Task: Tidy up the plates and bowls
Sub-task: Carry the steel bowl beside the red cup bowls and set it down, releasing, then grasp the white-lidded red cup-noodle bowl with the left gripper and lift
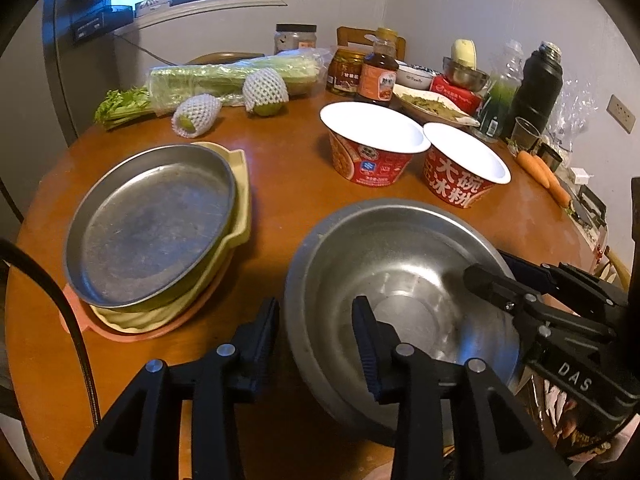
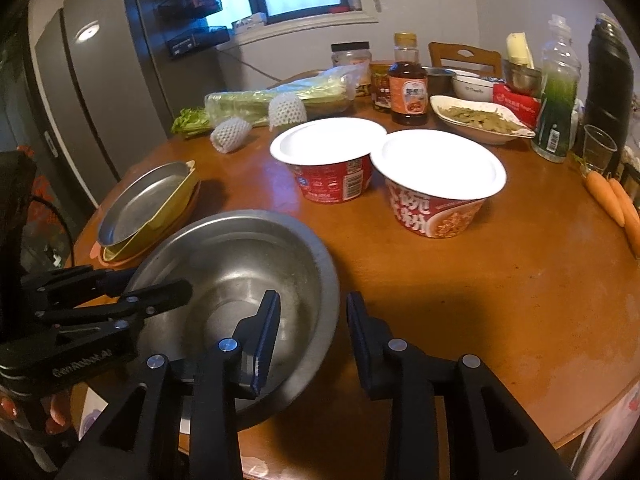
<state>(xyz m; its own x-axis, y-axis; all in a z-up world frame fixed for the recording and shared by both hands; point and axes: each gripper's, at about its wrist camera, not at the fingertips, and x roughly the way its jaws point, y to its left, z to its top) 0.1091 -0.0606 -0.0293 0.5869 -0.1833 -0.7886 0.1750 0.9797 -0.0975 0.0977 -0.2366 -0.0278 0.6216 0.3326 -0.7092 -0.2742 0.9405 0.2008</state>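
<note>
left gripper (image 1: 316, 340): jaws apart, straddling the near-left rim of the steel bowl (image 1: 400, 304); one jaw inside, one outside, not closed on it.
right gripper (image 2: 312, 336): jaws apart, straddling the bowl's right rim the same way; nothing clamped.
bowl position: sits on the surface right under both sets of jaws, close to the near edge.
plate stack (image 1: 152, 232): steel plate on a yellow dish on a pink one, left of the left jaws, near the bowl but apart from it.
paper bowls (image 1: 376, 144): two red ones with white insides, beyond the jaws, rims nearly touching each other.
risk 1: thin slick rim, so the bowl probably slips or tilts if only one side clamps or the two lift unevenly.
risk 2: bowl is near the surface edge; a push while closing could slide it off toward the person.
risk 3: plate stack looks uneven, top plate tilted; setting a round-bottomed bowl there likely rocks or shifts it.
risk 4: swinging the bowl forward could knock the light paper bowls.
surface (image 2: 500, 300): round brown wooden top, glossy, worn patches.
far side of surface: celery, netted fruit, sauce bottle, jars, dish of greens, carrots, flask; crowded.
room: small kitchen, grey fridge (image 2: 80, 100) at left, window behind, pale walls, dim warm light.
</note>
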